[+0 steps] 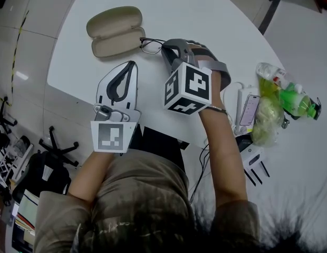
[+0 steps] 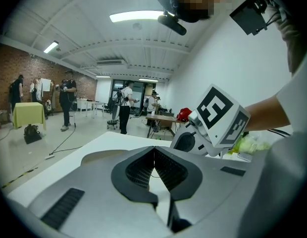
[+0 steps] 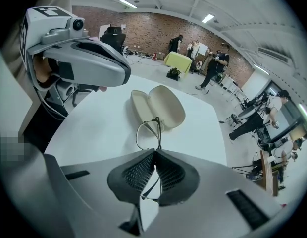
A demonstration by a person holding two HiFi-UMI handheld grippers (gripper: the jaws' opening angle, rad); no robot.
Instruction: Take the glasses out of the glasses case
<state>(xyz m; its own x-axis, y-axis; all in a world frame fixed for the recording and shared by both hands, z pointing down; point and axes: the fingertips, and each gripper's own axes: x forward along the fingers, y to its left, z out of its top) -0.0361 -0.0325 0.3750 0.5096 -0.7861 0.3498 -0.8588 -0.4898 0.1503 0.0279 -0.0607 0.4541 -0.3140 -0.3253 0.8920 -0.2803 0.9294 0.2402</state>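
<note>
A beige glasses case (image 1: 115,31) lies open on the white table (image 1: 205,15), at the far left. Black-framed glasses (image 1: 151,45) sit just to the right of it, outside the case. My right gripper (image 1: 165,49) is shut on the glasses at one side. In the right gripper view the glasses (image 3: 148,132) stick out from the closed tips of the right gripper (image 3: 155,152), and the case (image 3: 159,107) lies beyond. My left gripper (image 1: 131,64) is shut with nothing in it, nearer the table's front edge. The left gripper (image 2: 154,150) has its pads touching.
At the right of the table lie a green bottle (image 1: 296,101), a crumpled plastic bag (image 1: 267,119), a phone (image 1: 249,109) and a white power strip (image 1: 240,100). Office chair bases (image 1: 58,149) stand on the floor at the left. People stand far off in the room (image 2: 125,108).
</note>
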